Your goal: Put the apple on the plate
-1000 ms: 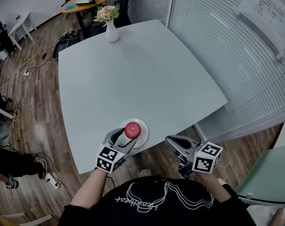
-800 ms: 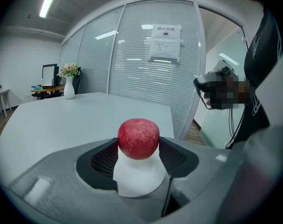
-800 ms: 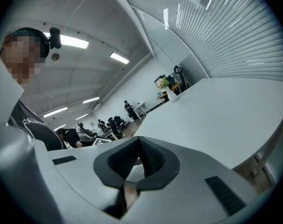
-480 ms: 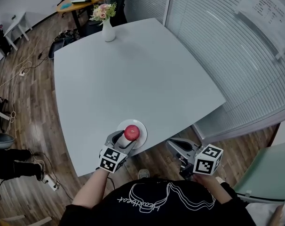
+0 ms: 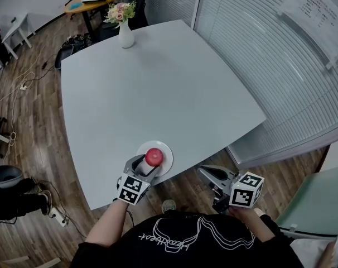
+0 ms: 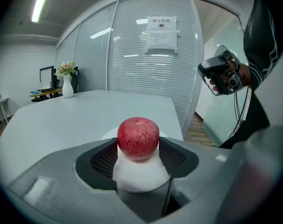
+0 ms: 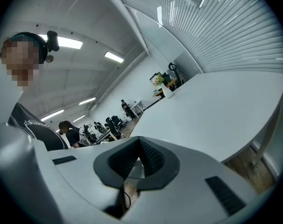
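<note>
and here's the left gripper (image 5: 149,163) with the round red apple (image 5: 153,156) caught between its dark ribbed pads, the jaws standing wide and pressing on either flank of the fruit, stalk end up. the small white round plate (image 5: 165,148) sits near the edge of the pale grey table (image 5: 158,82) closest to the person, and the apple is right over its middle, so the target lies straight beneath the fruit, not off to any side. from the left gripper view the plate shows white under and behind the apple, though whether the fruit already rests on it i cannot tell. by my reading what's left is a short drop and a release, with no sideways travel needed. the right gripper (image 5: 208,173) hangs off the table edge, well apart from the plate, its jaws drawn together on nothing. the left is plainly the nearer hand. a white vase (image 5: 124,32) of flowers stands at the far corner, out of play.
</note>
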`<state>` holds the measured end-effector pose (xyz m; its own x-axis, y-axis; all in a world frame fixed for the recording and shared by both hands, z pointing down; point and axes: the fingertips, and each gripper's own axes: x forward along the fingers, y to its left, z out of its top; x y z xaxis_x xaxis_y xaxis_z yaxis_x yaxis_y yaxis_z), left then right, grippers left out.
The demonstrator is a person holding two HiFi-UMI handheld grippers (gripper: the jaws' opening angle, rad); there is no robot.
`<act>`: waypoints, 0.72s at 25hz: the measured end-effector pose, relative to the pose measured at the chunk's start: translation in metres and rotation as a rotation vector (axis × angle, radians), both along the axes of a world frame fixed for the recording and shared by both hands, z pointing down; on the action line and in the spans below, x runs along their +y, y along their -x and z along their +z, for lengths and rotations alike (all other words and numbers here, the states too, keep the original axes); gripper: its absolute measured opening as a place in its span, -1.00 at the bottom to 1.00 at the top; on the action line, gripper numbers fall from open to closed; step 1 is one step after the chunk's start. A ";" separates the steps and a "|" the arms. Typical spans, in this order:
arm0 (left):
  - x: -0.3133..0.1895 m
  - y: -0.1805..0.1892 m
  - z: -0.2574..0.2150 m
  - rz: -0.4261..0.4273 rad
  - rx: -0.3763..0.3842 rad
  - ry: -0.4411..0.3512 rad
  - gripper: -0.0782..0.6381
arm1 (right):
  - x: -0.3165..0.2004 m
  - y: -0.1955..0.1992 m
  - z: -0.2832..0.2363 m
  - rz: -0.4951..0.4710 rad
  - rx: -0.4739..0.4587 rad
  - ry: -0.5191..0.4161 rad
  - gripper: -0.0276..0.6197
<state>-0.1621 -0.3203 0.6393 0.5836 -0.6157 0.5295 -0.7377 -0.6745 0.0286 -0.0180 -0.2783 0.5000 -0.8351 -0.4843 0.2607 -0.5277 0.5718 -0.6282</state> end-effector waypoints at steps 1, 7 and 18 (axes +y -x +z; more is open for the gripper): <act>0.000 0.000 0.001 0.000 -0.003 0.000 -0.01 | 0.001 0.001 0.000 -0.001 -0.002 0.003 -0.89; 0.004 -0.001 0.005 0.014 -0.004 0.007 -0.01 | 0.000 0.001 -0.001 -0.005 0.004 0.005 -0.89; 0.005 0.012 -0.018 -0.019 0.050 0.017 0.12 | 0.000 0.010 -0.015 -0.043 -0.021 -0.033 -0.89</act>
